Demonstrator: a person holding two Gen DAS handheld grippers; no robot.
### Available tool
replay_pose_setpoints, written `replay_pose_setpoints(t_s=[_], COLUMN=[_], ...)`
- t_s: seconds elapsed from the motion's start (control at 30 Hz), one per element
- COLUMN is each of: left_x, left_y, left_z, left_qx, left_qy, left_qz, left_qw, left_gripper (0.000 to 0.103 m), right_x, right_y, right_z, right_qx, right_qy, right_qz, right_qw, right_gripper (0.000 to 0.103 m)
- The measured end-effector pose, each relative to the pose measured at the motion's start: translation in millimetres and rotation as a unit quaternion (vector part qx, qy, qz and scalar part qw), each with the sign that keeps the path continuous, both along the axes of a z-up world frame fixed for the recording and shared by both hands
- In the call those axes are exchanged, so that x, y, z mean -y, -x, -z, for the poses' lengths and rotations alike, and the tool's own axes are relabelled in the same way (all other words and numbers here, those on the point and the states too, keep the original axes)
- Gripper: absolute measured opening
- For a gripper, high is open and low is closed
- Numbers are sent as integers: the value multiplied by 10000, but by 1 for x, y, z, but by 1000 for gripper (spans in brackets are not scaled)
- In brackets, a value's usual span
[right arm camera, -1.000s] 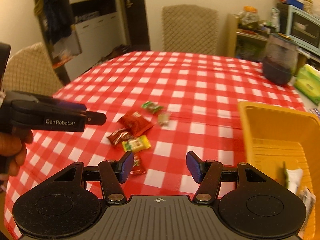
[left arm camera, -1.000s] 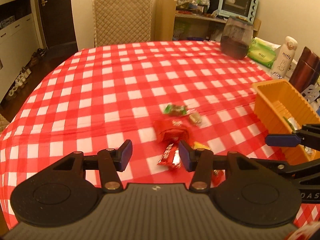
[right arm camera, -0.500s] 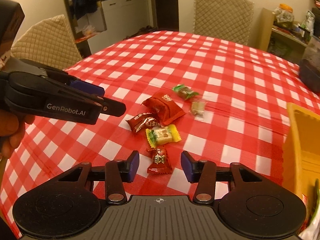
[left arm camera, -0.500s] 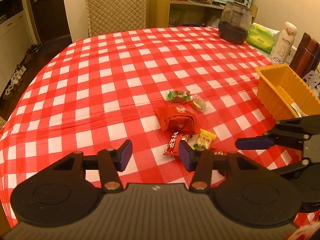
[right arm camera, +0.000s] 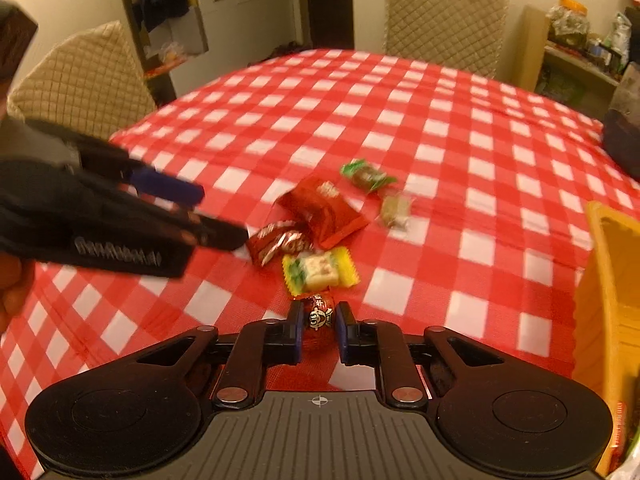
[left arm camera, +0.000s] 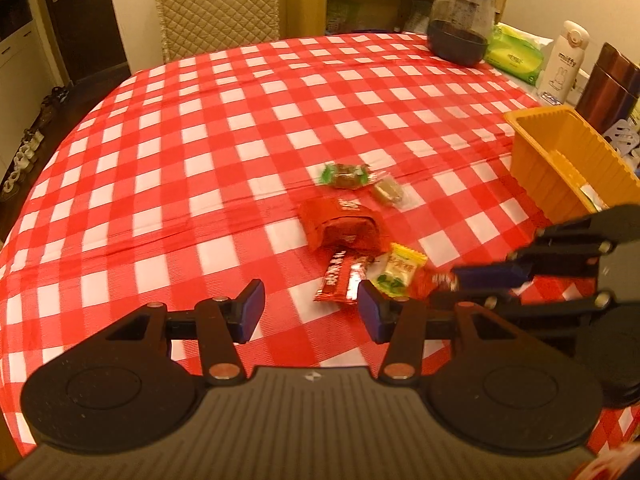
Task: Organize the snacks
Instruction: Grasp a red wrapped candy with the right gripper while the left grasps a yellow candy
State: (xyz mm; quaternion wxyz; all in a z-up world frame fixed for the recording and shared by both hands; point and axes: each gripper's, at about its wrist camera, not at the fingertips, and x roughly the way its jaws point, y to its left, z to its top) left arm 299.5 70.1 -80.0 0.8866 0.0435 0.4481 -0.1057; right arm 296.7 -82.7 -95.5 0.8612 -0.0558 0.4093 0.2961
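The right gripper [right arm camera: 318, 322] has dropped in over the nearest sweet, and its jaws have just been closing. A second ago they stood spread above bare cloth; half a second ago they straddled the small red candy [right arm camera: 318, 314]; now they pinch it, pads pressed on both its sides, with the candy low at the counter [right arm camera: 400, 128]. Whether it has lifted clear of the red-checked cloth cannot be told. The left wrist view shows the same grip from the side: that gripper's tips on the red wrapper just right of the yellow candy [left arm camera: 398, 270].

The left gripper [left arm camera: 310, 310] has hardly moved. Its jaws are part-spread, the same gap as before, nothing between them, hovering just short of the red bar wrapper [left arm camera: 340, 280].

The rest of the pile lies loose on the counter: the big red packet [left arm camera: 340, 226], a green-wrapped candy [left arm camera: 346, 174], and a pale clear-wrapped sweet [left arm camera: 388, 192] beside it. The yellow candy touches the pinched one's far end in the right wrist view.

The orange tray [left arm camera: 560, 168] sits off to the right, well apart from the pile, with something already in it, contents unclear.

Judgement: the grasp step is done for this piece; likely next is lift and carry right to the tray. Risks: a slick wrapper slipping out, and dragging the yellow candy along on lift. Five pieces remain after this one.
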Motion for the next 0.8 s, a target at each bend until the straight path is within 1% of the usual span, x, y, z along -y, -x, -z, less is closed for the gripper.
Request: replay_pose_setpoints(t_s=[0.13, 0.27, 0.37, 0.47, 0.8], left_x=[14, 31, 44, 55, 61], left_y=[-1, -3, -5, -8, -21], left_z=[2, 5, 9, 14, 30], left_qx=[26, 130, 196, 194, -6], left_qy=[4, 57, 51, -21, -171], left_qz=[247, 622, 859, 1059, 1056], left_qw=[9997, 9980, 9961, 9942, 9943], left_gripper=[46, 45, 38, 35, 28], right_x=[20, 44, 59, 69, 76], right_y=[-3, -8, -9, -10, -8], right_z=[-11, -18, -22, -25, -31], right_qx=[137, 142, 154, 184, 258], right_qy=[-74, -225, -330, -407, -510], right_qz=[395, 800, 993, 1102, 1168], right_qw=[9991, 9964, 9944, 9929, 9915], right_gripper=[17, 17, 17, 17, 17])
